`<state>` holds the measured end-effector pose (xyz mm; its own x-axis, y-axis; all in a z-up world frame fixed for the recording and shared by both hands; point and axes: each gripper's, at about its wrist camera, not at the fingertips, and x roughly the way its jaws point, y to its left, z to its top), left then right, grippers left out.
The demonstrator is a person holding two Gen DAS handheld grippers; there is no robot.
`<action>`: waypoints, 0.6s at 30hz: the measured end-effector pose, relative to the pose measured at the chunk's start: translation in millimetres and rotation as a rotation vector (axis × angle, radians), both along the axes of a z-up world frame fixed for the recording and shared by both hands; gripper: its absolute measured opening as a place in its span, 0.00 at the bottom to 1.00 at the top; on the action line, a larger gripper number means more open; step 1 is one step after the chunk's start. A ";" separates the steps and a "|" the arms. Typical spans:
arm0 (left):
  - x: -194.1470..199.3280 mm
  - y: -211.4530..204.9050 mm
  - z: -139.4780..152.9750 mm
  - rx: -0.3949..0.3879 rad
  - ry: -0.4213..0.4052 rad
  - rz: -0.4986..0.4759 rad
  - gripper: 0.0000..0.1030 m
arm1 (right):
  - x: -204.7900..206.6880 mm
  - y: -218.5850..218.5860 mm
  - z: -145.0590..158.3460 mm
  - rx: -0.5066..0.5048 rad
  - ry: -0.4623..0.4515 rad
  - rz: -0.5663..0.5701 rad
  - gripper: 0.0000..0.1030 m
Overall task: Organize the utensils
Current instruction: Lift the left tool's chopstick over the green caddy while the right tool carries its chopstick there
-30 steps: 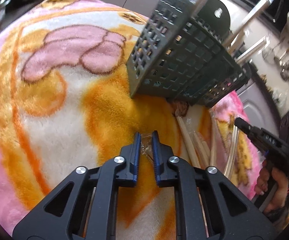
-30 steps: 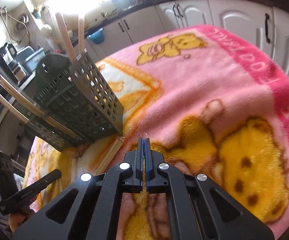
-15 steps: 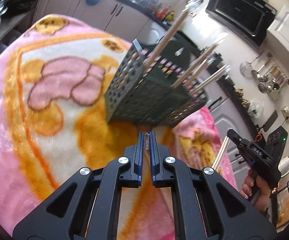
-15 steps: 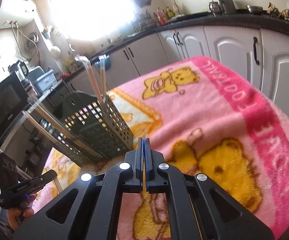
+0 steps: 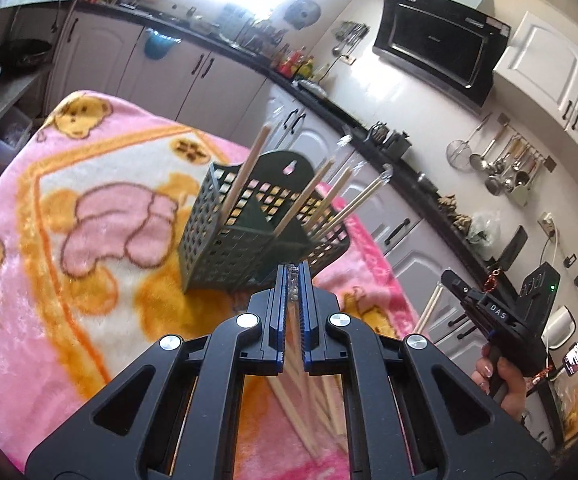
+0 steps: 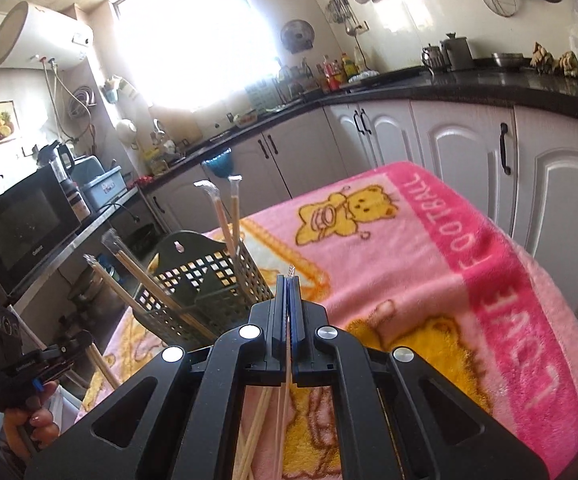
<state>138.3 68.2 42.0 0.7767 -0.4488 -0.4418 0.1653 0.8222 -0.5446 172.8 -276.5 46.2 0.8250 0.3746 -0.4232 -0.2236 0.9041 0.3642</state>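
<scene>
On the fluffy pink blanket (image 6: 429, 264) with yellow teddy bears, big pink letters read "LOVE FOOTBALL". A dark green plastic basket (image 5: 225, 248) full of square holes stands on it. Thin wooden chopsticks in clear wrappers (image 5: 245, 174) poke out of the basket and lean to the sides. The left claw (image 5: 293, 280) is closed on the crinkly end of a wrapped chopstick. The right claw (image 6: 288, 284) is closed on another one. "DAS" is printed on the right claw's black body.

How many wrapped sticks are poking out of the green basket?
4 sticks in the basket: two upright ones at its far side, two leaning ones toward the left. More may hide inside.
</scene>
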 end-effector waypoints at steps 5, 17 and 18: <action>-4.3 -4.7 14.1 -0.002 -0.038 -0.012 0.03 | -7.3 3.4 10.0 -0.002 -0.027 0.010 0.01; -8.2 -12.5 56.6 0.008 -0.162 -0.031 0.03 | -14.5 17.9 37.0 -0.002 -0.096 0.062 0.01; -8.5 -12.8 59.8 0.010 -0.172 -0.030 0.03 | -14.8 19.2 38.5 -0.002 -0.101 0.066 0.01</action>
<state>129.8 55.4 101.8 0.8274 -0.4692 -0.3085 0.2799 0.8209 -0.4977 158.1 -257.3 84.7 0.8371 0.4281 -0.3405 -0.3176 0.8872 0.3347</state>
